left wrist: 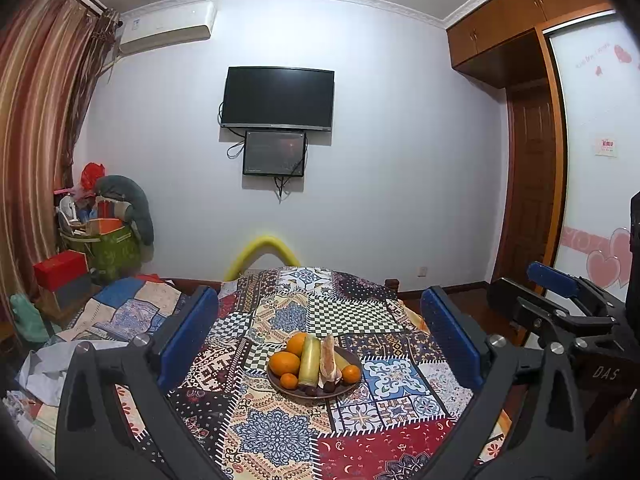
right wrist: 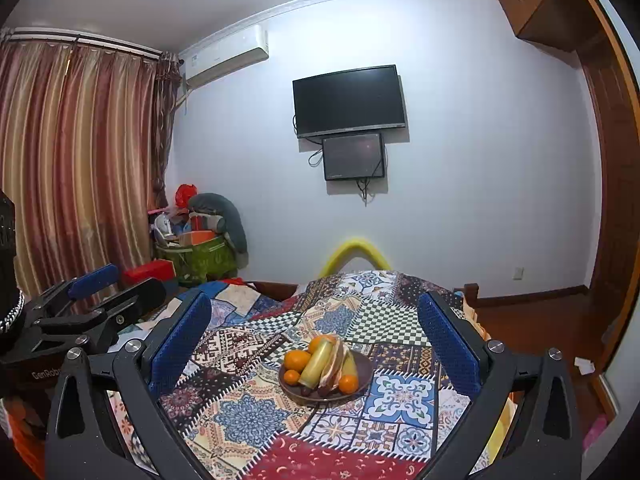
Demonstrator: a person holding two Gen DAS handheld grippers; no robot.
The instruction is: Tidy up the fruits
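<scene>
Both tools, left tool (left wrist: 320, 336) and right tool (right wrist: 316, 340), gape wide and hold nothing, short of the brown plate (left wrist: 352, 360) of fruit on the patchwork surface (left wrist: 276, 432).

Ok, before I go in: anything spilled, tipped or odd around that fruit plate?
Nothing spilled. The plate sits flat on the patchwork cloth, all fruit inside it. Only oddity: a reddish, sausage-like piece lies among the oranges.

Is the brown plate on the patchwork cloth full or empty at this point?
Full. The plate holds oranges, a long pale green piece and small dark fruits at its front rim.
</scene>
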